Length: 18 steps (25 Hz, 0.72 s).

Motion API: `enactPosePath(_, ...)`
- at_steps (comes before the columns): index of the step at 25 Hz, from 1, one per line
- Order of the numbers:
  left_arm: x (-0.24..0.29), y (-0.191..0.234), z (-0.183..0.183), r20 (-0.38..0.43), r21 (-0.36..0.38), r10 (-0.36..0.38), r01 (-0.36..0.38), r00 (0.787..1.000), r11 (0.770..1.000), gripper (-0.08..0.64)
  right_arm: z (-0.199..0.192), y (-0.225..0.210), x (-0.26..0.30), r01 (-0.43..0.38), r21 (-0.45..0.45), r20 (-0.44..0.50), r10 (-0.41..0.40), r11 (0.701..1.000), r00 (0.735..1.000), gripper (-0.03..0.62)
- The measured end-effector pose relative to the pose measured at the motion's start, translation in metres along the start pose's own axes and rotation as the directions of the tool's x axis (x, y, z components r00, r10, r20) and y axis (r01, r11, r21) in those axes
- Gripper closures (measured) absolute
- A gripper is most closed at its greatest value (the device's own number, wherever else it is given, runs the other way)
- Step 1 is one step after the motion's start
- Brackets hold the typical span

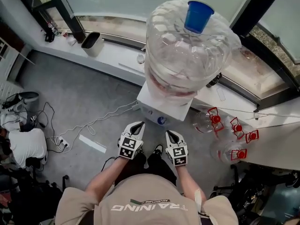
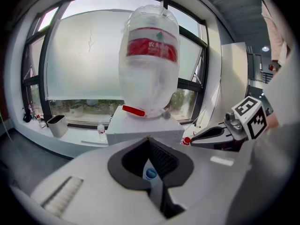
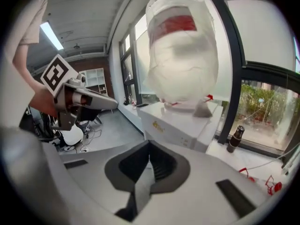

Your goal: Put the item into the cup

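A blue cup point(image 1: 198, 15) stands on top of the big clear water jug point(image 1: 183, 55), which sits upturned on a white dispenser point(image 1: 161, 106). I see no loose item for the cup. My left gripper point(image 1: 138, 127) and right gripper point(image 1: 169, 135) hang side by side just in front of the dispenser, both shut and empty. In the left gripper view the left gripper point(image 2: 149, 139) has its jaws meeting at the tips, the jug point(image 2: 149, 64) straight ahead and the right gripper point(image 2: 211, 134) alongside. In the right gripper view the right gripper point(image 3: 150, 143) is closed too, with the left gripper point(image 3: 96, 102) at its left.
Several empty jugs with red caps point(image 1: 220, 122) lie on the floor to the right. A white window ledge point(image 1: 117, 55) behind carries a bin point(image 1: 92, 43) and a small bottle point(image 2: 100, 130). A dark bottle point(image 3: 236, 138) stands by the window. Cables point(image 1: 79, 130) trail over the grey floor at left.
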<state>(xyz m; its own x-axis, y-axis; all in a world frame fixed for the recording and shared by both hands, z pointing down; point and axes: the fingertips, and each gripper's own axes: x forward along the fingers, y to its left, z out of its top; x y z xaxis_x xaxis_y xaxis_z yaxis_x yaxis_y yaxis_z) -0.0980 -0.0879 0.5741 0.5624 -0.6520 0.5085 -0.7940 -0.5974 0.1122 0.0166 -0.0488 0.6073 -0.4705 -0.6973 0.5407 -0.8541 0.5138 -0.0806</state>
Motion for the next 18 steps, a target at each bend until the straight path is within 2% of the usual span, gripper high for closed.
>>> enactPosePath(5,-0.021,-0.005,0.037,0.058,-0.015,0.006,-0.005,0.998,1.0,0.552,0.052,-0.001,-0.025,0.0,-0.01,0.068,0.001,1.0,0.998,0.581)
enactPosePath(9,-0.038,-0.005,0.07,0.108,0.017,0.017,-0.019,0.994,1.0,0.552,0.095,-0.001,-0.043,0.001,-0.052,0.135,0.006,0.999,0.991,0.581)
enactPosePath(18,-0.066,0.004,0.142,0.249,0.051,0.041,-0.055,0.968,0.997,0.552,0.185,-0.002,-0.091,0.016,-0.056,0.312,0.003,0.998,0.95,0.581)
